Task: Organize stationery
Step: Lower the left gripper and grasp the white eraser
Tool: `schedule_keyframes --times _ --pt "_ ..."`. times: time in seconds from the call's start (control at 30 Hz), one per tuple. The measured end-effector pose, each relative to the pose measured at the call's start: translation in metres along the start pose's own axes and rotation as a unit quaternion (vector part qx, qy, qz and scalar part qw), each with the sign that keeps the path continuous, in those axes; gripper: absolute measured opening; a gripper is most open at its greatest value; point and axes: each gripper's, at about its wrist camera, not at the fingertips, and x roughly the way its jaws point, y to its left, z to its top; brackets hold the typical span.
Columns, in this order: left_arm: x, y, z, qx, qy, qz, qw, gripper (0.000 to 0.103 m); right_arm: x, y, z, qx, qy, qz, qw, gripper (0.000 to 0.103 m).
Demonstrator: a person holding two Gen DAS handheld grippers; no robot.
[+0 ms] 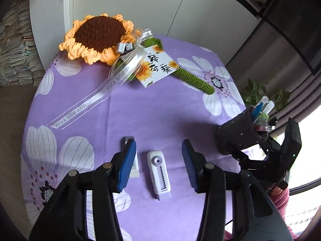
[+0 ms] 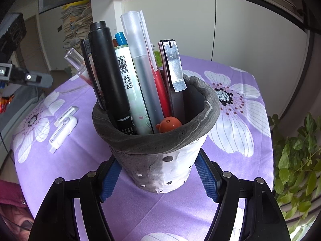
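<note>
A white sliding cutter point(image 1: 158, 174) lies on the purple flowered cloth point(image 1: 152, 116). My left gripper point(image 1: 158, 143) hangs over it, open, with the cutter between the blue pads and not touched. A white eraser point(image 1: 134, 167) lies beside it, partly hidden behind the left finger. Both also show in the right wrist view, the cutter point(image 2: 63, 132) and the eraser point(image 2: 66, 115). My right gripper point(image 2: 158, 161) is shut on a grey and white pen cup point(image 2: 160, 152) full of pens, a marker and a metal clip. The same cup point(image 1: 236, 138) stands at the table's right edge.
A crochet sunflower point(image 1: 98, 38) with a white ribbon and a printed card point(image 1: 158, 66) lies across the far side of the table. White cabinet doors stand behind. A leafy plant point(image 2: 297, 160) grows off the right edge. Stacked papers point(image 1: 14, 46) rise at the far left.
</note>
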Motion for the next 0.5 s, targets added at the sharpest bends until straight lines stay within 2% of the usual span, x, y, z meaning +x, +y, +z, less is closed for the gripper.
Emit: schedule_keyframes --times 0.1,0.23,0.37,0.5 --pt "0.011 0.000 0.000 0.005 0.009 0.038 0.9992 0.038 0.003 0.002 0.002 -0.003 0.006 -0.007 1.000 0.073" --pt "0.029 0.011 0.000 -0.017 0.040 0.042 0.9982 0.024 0.003 0.006 0.002 -0.008 0.009 -0.015 1.000 0.073" --pt "0.046 0.020 0.001 -0.035 0.065 0.057 0.9956 0.023 0.003 0.006 0.002 -0.007 0.009 -0.014 1.000 0.073" --pt "0.056 0.027 0.002 -0.047 0.072 0.067 0.9941 0.023 0.003 0.006 0.002 -0.007 0.009 -0.014 1.000 0.073"
